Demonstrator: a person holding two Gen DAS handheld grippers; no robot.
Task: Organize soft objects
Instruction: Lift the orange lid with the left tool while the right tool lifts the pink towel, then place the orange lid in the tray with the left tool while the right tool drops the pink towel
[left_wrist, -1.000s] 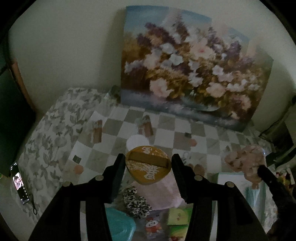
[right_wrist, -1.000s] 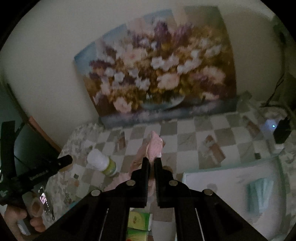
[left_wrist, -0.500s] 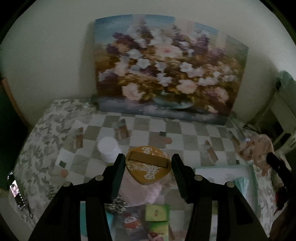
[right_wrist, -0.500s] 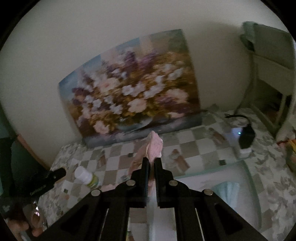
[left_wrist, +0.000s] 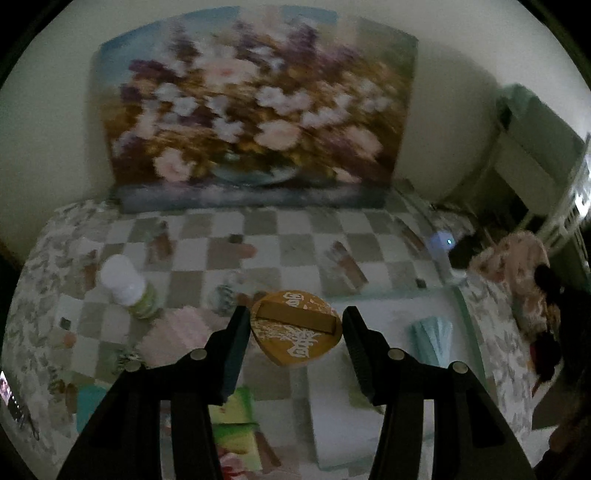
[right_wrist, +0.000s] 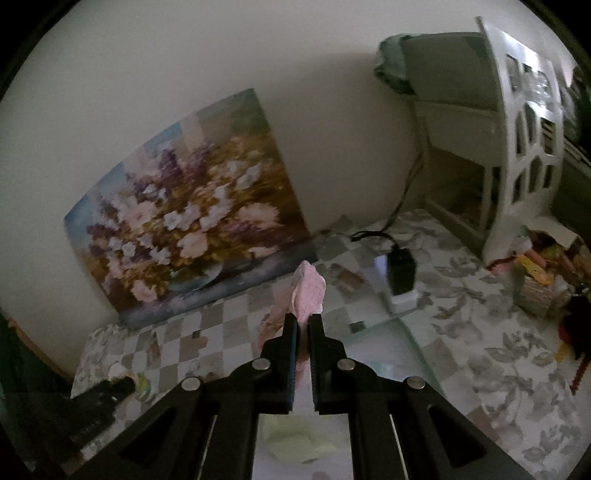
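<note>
Here, your right gripper (right_wrist: 303, 322) is pinched tight on a pale pink cloth (right_wrist: 308, 291), soft and crumpled, which pokes up past the fingertips and hangs above the checkered tablecloth (right_wrist: 236, 314) in front of the flower painting (right_wrist: 192, 236). Your left gripper (left_wrist: 295, 332) stands about half spread with a brown wooden disc (left_wrist: 295, 326) with white lettering between its fingers, though you cannot tell if the pads touch it. To the right lies a white tray (left_wrist: 384, 314) with a folded teal cloth (left_wrist: 432, 336), open floral cover beyond its edge, a bottle (left_wrist: 127, 284) at left.
</note>
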